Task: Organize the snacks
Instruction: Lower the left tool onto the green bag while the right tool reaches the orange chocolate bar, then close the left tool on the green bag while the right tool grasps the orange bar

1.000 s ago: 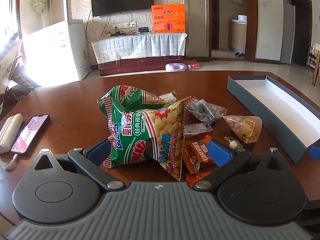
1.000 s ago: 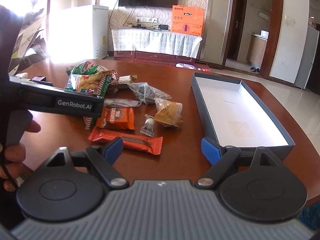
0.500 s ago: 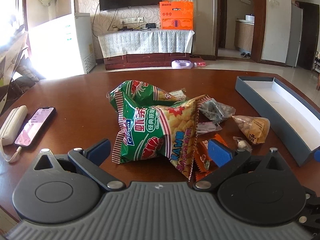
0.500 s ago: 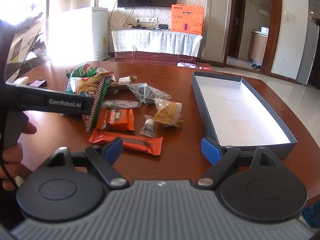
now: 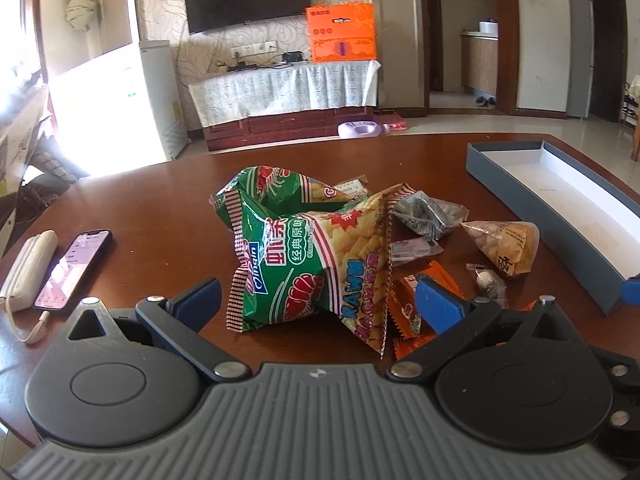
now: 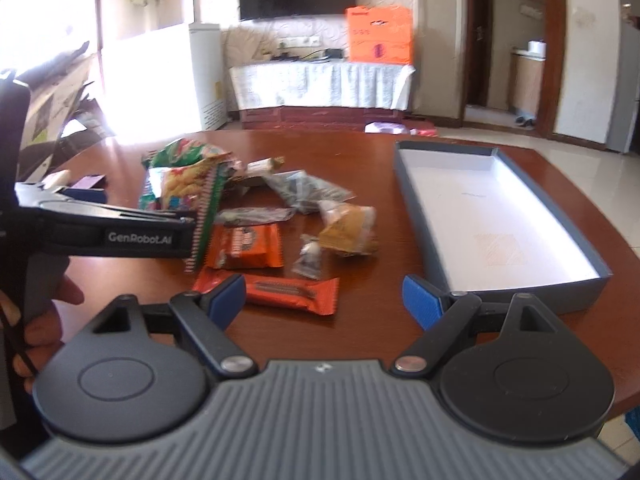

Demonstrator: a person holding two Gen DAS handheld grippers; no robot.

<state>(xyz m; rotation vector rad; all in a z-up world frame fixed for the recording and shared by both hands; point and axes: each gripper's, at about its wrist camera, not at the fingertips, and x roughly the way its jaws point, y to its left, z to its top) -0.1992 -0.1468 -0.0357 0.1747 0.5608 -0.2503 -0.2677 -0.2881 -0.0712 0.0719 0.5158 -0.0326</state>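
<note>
A heap of snacks lies on the brown table (image 5: 140,200). My left gripper (image 5: 318,304) is open, low over the table, with the front green shrimp-chip bag (image 5: 288,272) just ahead of its blue pads (image 5: 200,300), which do not touch it. A second green bag (image 5: 276,188) lies behind. My right gripper (image 6: 324,300) is open and holds nothing, and the orange bar wrapper (image 6: 292,290) lies just beyond it. An orange packet (image 6: 248,246), a yellow-brown packet (image 6: 348,228) and a grey packet (image 6: 308,192) lie farther back. The grey box (image 6: 492,216) lies open at the right.
A phone (image 5: 74,268) and a white power bank (image 5: 30,268) lie at the table's left edge. In the right wrist view the left gripper's black side bar (image 6: 120,232) crosses the left, held by a hand (image 6: 44,320). A small clear candy (image 6: 308,260) lies mid-heap.
The right wrist view has tilted a little and gone slightly blurred. The snacks and the box lie where they were, and both grippers stay open.
</note>
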